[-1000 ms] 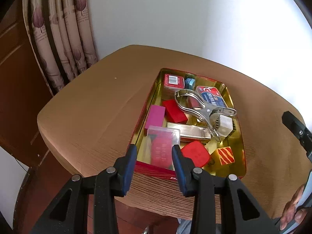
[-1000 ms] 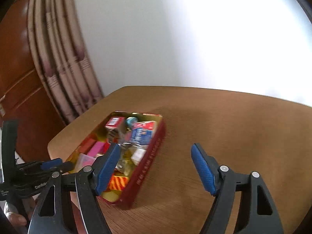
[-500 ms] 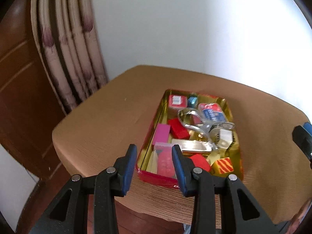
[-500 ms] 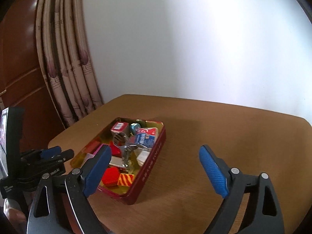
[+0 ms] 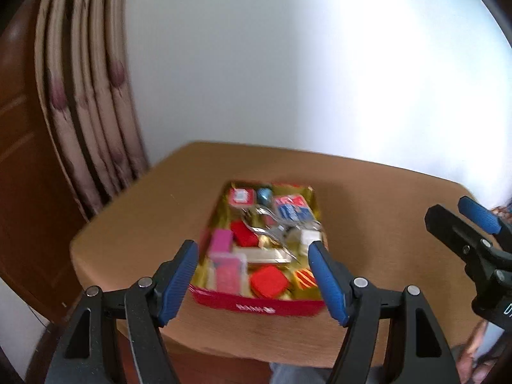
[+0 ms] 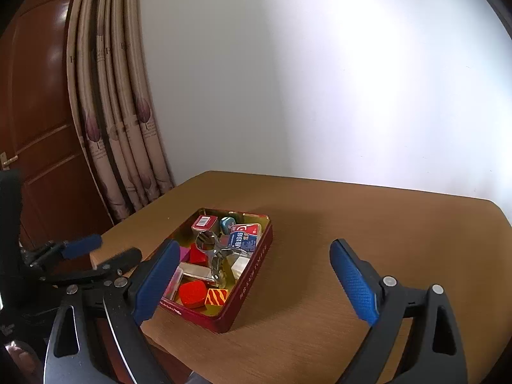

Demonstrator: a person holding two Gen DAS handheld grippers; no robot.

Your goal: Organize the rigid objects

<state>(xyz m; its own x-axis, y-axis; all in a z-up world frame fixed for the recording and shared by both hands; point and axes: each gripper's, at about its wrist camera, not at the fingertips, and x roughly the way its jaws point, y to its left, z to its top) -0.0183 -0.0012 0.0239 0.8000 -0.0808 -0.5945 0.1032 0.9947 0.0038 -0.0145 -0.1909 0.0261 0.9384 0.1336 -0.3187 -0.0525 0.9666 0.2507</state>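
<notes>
A red tin with a gold inside sits on the brown table. It holds several small things: red blocks, a pink block, a clear case, a metal clip, a blue-and-red box and an orange striped cube. My left gripper hovers short of the tin's near wall, its jaws opening with nothing between them. My right gripper hangs to the right of the tin, jaws wide and still opening, also empty. Each gripper shows in the other's view: the right gripper and the left gripper.
A beige patterned curtain and a brown wooden door stand behind the table's left corner. A white wall lies beyond. The table stretches bare to the right of the tin. A person's fingers show at the bottom left.
Both grippers have drawn back and up, so the tin looks smaller and farther. The left jaws have spread wide apart. The right jaws have widened too.
</notes>
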